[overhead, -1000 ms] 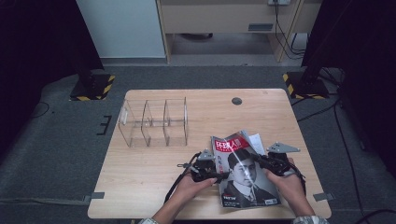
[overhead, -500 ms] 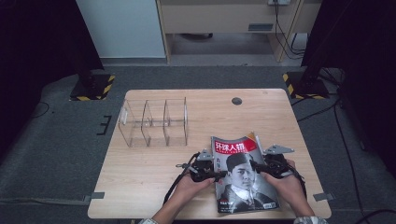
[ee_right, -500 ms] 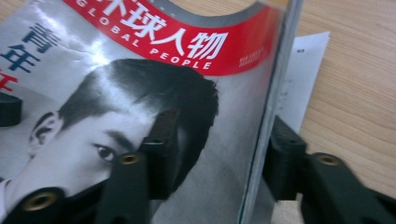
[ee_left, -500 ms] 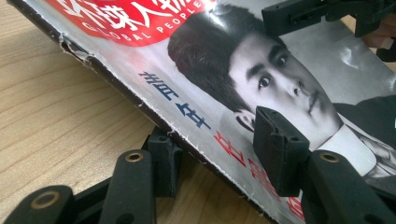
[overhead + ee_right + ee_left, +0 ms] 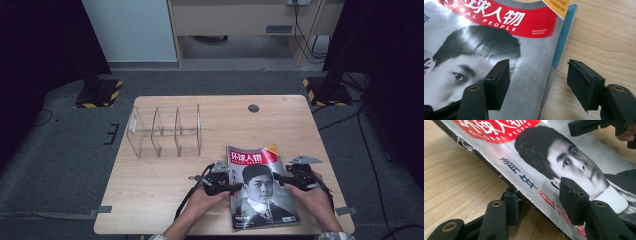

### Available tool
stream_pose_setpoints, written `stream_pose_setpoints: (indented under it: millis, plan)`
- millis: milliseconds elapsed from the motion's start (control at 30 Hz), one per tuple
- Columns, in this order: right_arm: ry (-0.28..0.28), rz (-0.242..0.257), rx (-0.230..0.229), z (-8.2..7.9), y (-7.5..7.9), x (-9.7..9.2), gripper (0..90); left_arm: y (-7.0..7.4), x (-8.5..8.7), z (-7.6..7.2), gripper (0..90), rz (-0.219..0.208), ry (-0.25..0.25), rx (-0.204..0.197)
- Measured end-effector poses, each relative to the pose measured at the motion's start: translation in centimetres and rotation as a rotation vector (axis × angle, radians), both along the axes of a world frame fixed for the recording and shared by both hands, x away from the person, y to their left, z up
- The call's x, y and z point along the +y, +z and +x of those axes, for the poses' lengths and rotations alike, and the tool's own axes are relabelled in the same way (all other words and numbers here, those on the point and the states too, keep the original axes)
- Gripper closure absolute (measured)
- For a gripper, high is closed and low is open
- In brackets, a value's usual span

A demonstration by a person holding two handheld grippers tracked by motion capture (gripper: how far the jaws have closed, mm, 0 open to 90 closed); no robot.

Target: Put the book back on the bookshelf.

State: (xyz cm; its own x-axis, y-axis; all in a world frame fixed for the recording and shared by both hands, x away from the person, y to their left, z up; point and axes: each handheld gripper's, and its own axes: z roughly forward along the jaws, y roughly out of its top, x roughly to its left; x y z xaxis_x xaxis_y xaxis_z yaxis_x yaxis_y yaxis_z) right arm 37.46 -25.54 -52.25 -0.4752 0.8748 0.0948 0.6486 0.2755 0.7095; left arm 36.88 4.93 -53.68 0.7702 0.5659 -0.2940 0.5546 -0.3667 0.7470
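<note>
Both grippers are chunky black plastic: the left gripper (image 5: 234,187) trails a black cable, the right gripper (image 5: 278,178) wears a grey three-cornered plate. Brass rivets, squared rubbery pads (image 5: 500,80).

Lab: hazard-striped stand bases (image 5: 97,94), cables (image 5: 305,35)
</note>
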Motion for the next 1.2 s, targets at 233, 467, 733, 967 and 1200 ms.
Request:
stream_pose_setpoints:
  millis: [233,467,733,967,1200]
  plan:
    - [0.026,-0.015,0.015,-0.2,-0.2,0.6,38.0,0.0,0.1,0.0,53.2,0.000,-0.001,0.001]
    - [0.043,-0.022,0.023,-0.6,-0.3,0.5,44.8,0.0,0.4,0.2,54.6,0.002,0.015,0.002]
    - [0.085,-0.034,0.002,-0.7,-0.1,1.1,56.0,0.1,1.1,0.5,55.9,0.000,0.036,0.024]
    - [0.130,-0.055,-0.012,-0.9,-0.1,1.9,59.2,0.1,1.4,0.8,44.5,-0.028,0.046,0.044]
    - [0.155,-0.055,-0.024,-0.9,-0.2,2.6,59.6,0.1,1.4,0.8,35.8,-0.031,0.026,0.044]
